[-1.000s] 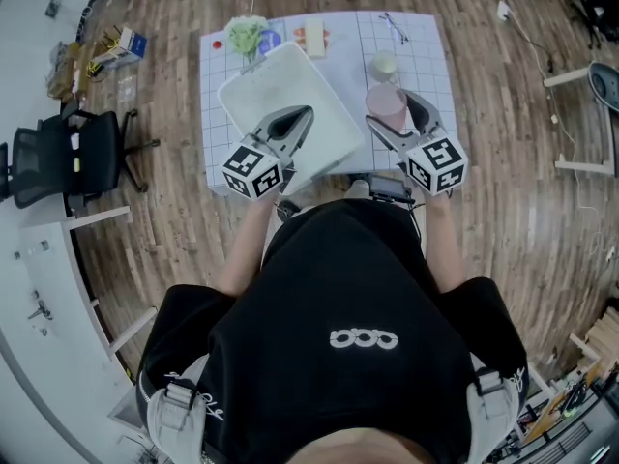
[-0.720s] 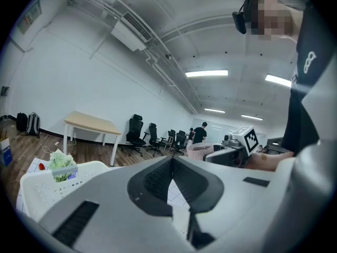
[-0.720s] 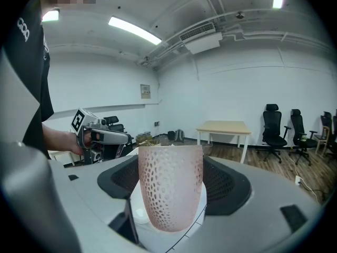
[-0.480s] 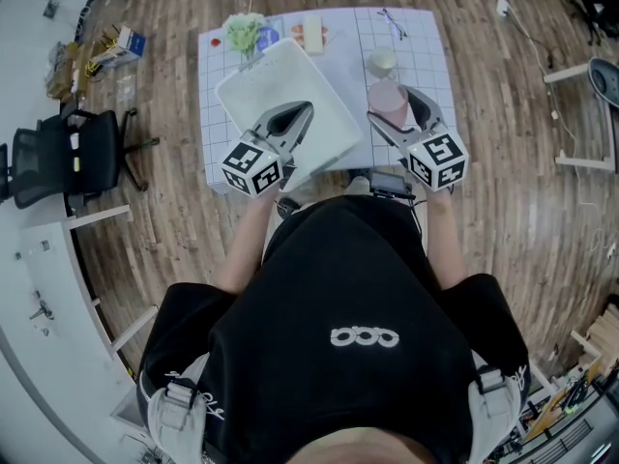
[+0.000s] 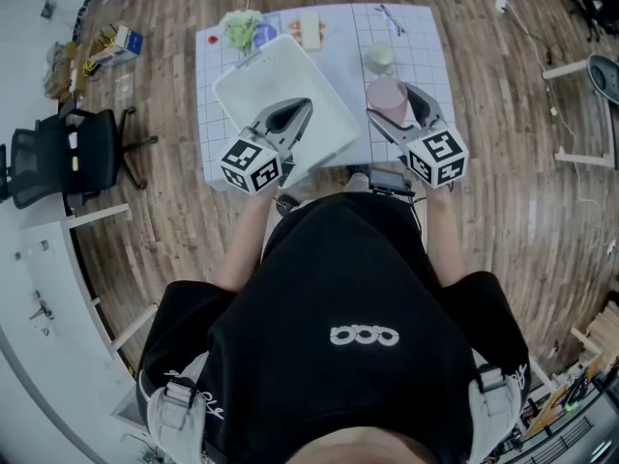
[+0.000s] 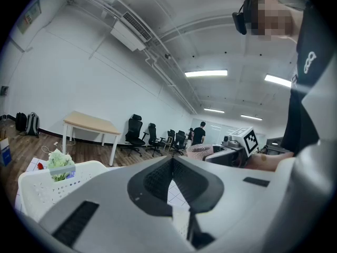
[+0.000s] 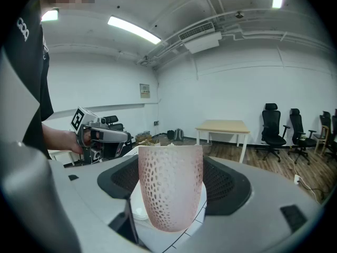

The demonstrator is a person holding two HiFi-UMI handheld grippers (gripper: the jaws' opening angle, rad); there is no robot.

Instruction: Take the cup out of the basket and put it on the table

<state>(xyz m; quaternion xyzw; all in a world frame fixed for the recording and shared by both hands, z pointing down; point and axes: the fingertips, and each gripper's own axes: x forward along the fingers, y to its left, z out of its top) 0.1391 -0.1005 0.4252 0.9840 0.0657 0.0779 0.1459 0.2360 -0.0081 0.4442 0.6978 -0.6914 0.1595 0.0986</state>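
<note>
Your right gripper (image 5: 395,112) clamps the pink cup (image 7: 171,194) upright, over the table (image 5: 427,61), beside the basket (image 5: 247,80). Your left gripper (image 5: 293,114): jaws pinched together, empty.

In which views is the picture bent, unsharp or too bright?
Head view: wide-angle bending curves the floor boards at the edges, with glare on them at right. Left gripper view: dark corners, the near fingers a little soft, ceiling lamps blown white. Right gripper view: the cup is sharp.
</note>
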